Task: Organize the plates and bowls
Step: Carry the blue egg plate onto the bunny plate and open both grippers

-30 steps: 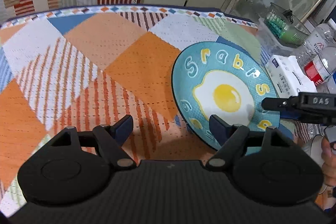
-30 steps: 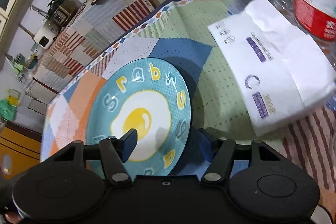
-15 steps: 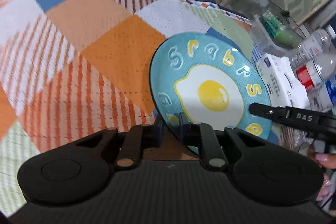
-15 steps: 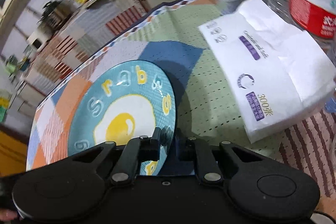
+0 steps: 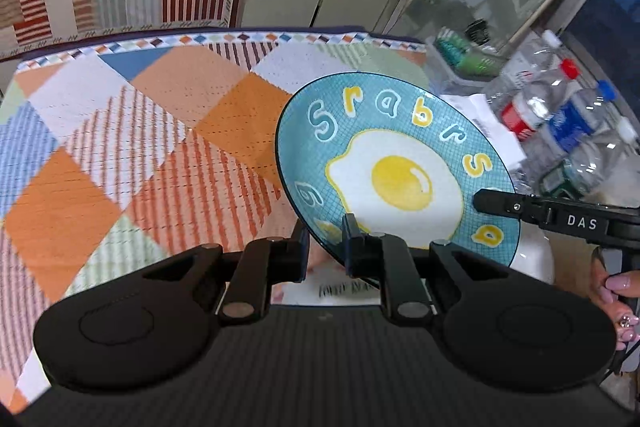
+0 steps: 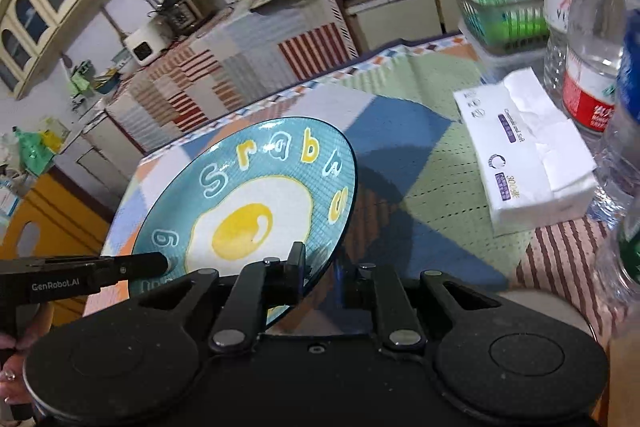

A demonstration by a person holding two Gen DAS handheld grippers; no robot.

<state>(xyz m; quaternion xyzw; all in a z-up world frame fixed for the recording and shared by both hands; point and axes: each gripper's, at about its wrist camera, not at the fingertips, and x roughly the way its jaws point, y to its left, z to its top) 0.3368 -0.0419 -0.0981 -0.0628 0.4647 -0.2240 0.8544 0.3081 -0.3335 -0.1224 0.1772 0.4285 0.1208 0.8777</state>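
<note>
A teal plate (image 5: 400,167) with a fried-egg picture and yellow and white letters hangs tilted above the patchwork tablecloth (image 5: 140,147). My left gripper (image 5: 326,239) is shut on its near-left rim. At the plate's right rim, the right gripper (image 5: 480,201) reaches in. In the right wrist view the same plate (image 6: 256,203) fills the middle, with my right gripper (image 6: 320,267) shut on its near rim. There the left gripper (image 6: 160,263) comes in from the left edge. A white rounded dish (image 5: 536,255) shows under the plate's right side.
A white tissue pack (image 6: 528,155) lies right of the plate. Several water bottles (image 6: 588,39) and a clear basket with green items (image 6: 504,15) stand at the table's right. A hand (image 5: 616,291) holds the right gripper's handle. Kitchen counters lie beyond the table's far edge.
Both grippers went from open around the plate's rim to shut on it. The plate then rose off the cloth and tilted up.
</note>
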